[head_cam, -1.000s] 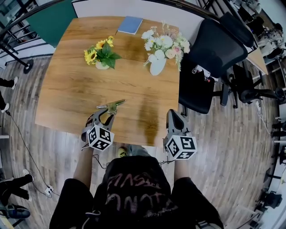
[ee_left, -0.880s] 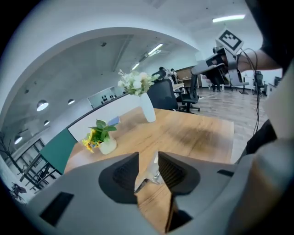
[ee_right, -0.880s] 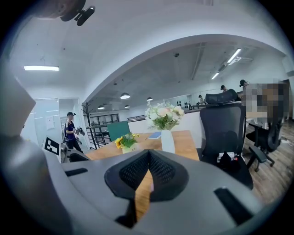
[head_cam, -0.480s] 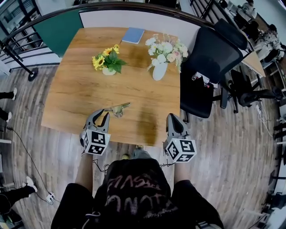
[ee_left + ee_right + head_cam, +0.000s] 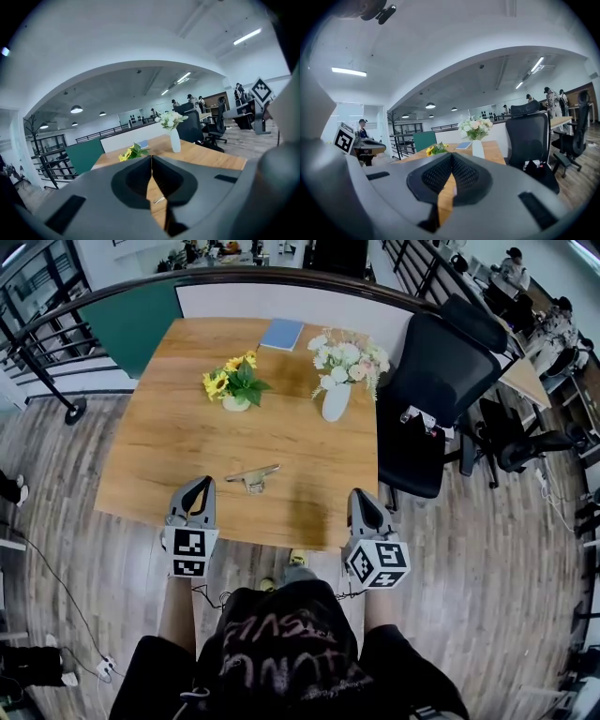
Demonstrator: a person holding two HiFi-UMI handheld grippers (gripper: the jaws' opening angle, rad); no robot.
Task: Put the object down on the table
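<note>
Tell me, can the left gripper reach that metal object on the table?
Probably yes: the metal object lies on bare table just ahead of the left gripper, nothing between. Its jaws, just closed and empty, must reopen.

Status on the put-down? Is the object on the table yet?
Done: the metal object lies on the table, clear of both claws. In hand: nothing; the left claw has just closed on nothing, at the table's near edge; the right claw is shut, empty. Left: nothing that shows.
</note>
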